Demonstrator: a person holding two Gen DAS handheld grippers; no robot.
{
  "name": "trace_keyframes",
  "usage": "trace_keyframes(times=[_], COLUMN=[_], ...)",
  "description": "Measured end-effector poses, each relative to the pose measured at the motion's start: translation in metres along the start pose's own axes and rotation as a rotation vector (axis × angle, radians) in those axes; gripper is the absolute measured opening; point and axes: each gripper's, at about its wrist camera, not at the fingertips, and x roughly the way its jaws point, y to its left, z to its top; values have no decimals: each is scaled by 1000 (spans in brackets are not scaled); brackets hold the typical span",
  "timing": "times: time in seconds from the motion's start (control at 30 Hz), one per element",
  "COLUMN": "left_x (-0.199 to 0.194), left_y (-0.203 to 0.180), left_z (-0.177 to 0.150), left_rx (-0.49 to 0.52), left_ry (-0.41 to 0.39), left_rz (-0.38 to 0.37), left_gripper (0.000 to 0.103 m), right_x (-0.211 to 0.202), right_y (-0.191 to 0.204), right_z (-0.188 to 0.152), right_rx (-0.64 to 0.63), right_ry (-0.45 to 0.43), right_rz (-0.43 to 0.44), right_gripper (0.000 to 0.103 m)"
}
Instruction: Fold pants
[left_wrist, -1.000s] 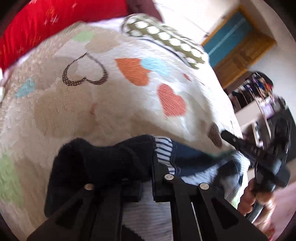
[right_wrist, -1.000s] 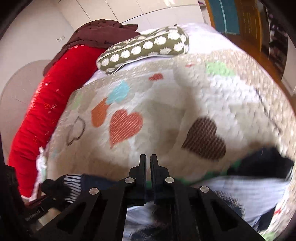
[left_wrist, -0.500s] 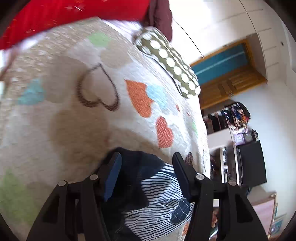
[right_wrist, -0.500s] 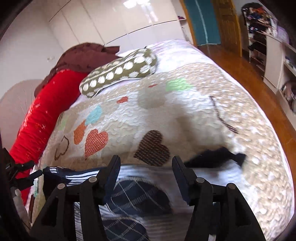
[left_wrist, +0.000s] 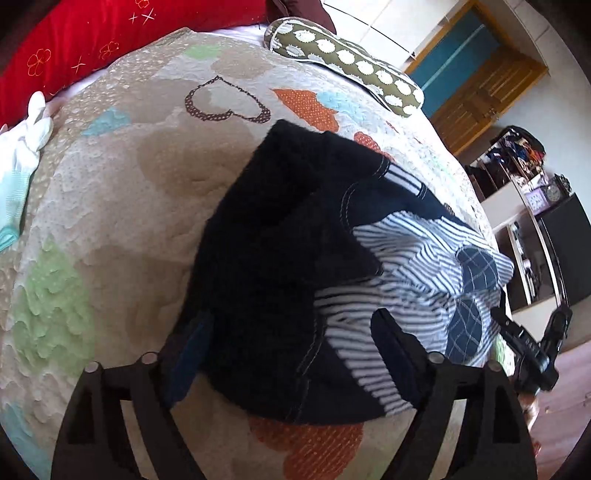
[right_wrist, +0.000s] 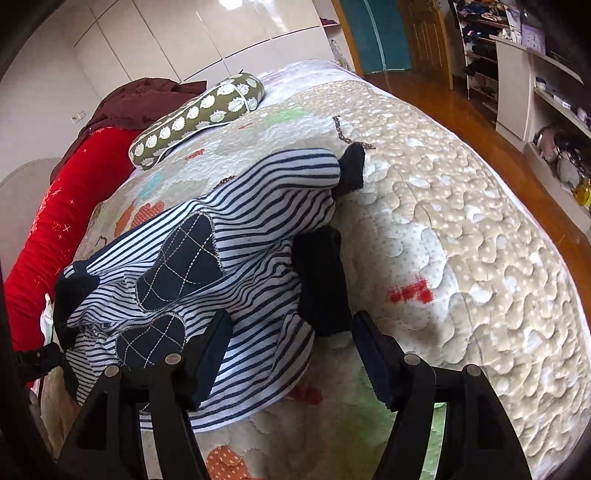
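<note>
Left wrist view: the left gripper (left_wrist: 291, 354) has its two black fingers spread wide and its jaws are opening. The navy and blue-and-white striped pants with checked patches (left_wrist: 295, 266) lie in a loose heap on the beige quilted bedspread with coloured hearts (left_wrist: 110, 192), and their near edge sits in the gap between the fingers. Neither pad presses on the cloth, so nothing is gripped. The left finger (left_wrist: 188, 354) shows a blue pad just beside the dark waistband part; the right finger (left_wrist: 395, 354) stands over the striped part. At the right edge, past the pants, part of the right gripper (left_wrist: 532, 358) shows, too little to judge its jaws here. Far across the bed lie an olive bolster pillow with white dots (left_wrist: 351, 62) and a long red cushion (left_wrist: 92, 37); white cloth (left_wrist: 26, 136) sits at the far left.

Right wrist view: the right gripper (right_wrist: 291, 354) is also wide apart, its jaws opening. The pants (right_wrist: 207, 251) lie to the left and ahead, striped legs stretching toward the far side, dark cuffs at their right. The left finger (right_wrist: 210, 358) overlaps the near striped edge; whether it touches cannot be told. The right finger (right_wrist: 373, 358) stands over bare bedspread (right_wrist: 461, 229). Nothing is clamped. The bolster (right_wrist: 199, 114) lies far left, beside the red cushion (right_wrist: 48, 229).
</note>
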Motion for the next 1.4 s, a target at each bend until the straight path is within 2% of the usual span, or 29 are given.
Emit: trace_keyframes(times=[0.03,0.07,0.1,0.13,0.17,0.23,0.3,0.53,0.67,0.73,0.8,0.87,0.93,0.97,1.0,1.07,1.13,1.17,1.2,1.23,1.27,1.33,1.4], left_x=[2,3,9,18,22,17,4,-76,-95,-87,-72,-55,-38,-30,-21,-5,3,5,8,12,10,-3,-21], left_y=[-5,-8,-13,-16,-18,-23,-26,-14,-3,5,16,25,28,28,28,24,15,10,4,2,1,-3,-3], left_z=[2,3,7,11,13,7,-3,-31,-38,-39,-36,-35,-31,-28,-25,-19,-13,-11,-8,-8,-10,-16,-22], left_rx=[-20,-32,-47,-66,-87,-71,-45,-8,-28,-65,-114,-156,-175,-180,-188,-199,-195,-172,-146,-144,-158,-130,-120], left_ry=[-7,-7,12,61,74,49,29,-73,-65,-43,-21,-15,-23,-21,-17,-5,-32,-32,-17,13,10,-20,-39], left_rz=[5,5,-7,-20,-33,1,27,44,25,20,0,2,22,23,7,-34,-29,-36,-38,-52,-50,-11,-5], left_gripper=[85,65,9,5,0,0,0,0,0,8,30,41,48,55,64,74,74,53,14,16,15,15,15], right_x=[1,2,5,7,9,9,0,-57,-85,-95,-95,-88,-80,-78,-75,-68,-61,-60,-58,-57,-56,-57,-60], right_y=[2,6,9,12,14,15,15,4,-3,-10,-17,-25,-31,-33,-34,-36,-39,-41,-43,-45,-46,-45,-44], right_z=[-2,-2,-2,-1,-1,0,-2,-31,-54,-64,-71,-72,-75,-76,-77,-78,-81,-83,-84,-85,-85,-83,-82], right_rx=[-3,-12,-21,-23,-23,3,10,73,108,122,129,162,186,185,184,189,199,205,215,226,235,236,221], right_ry=[-25,-39,-37,-29,-17,19,18,28,42,39,42,62,87,91,95,105,110,111,110,109,108,108,109], right_rz=[-5,-4,1,19,33,91,104,229,279,274,237,233,235,230,225,223,226,230,237,245,253,257,255], right_gripper=[75,74,60,47,18,15,14,14,14,14,14,14,14,14,14,14,14,14,14,14,14,14,14])
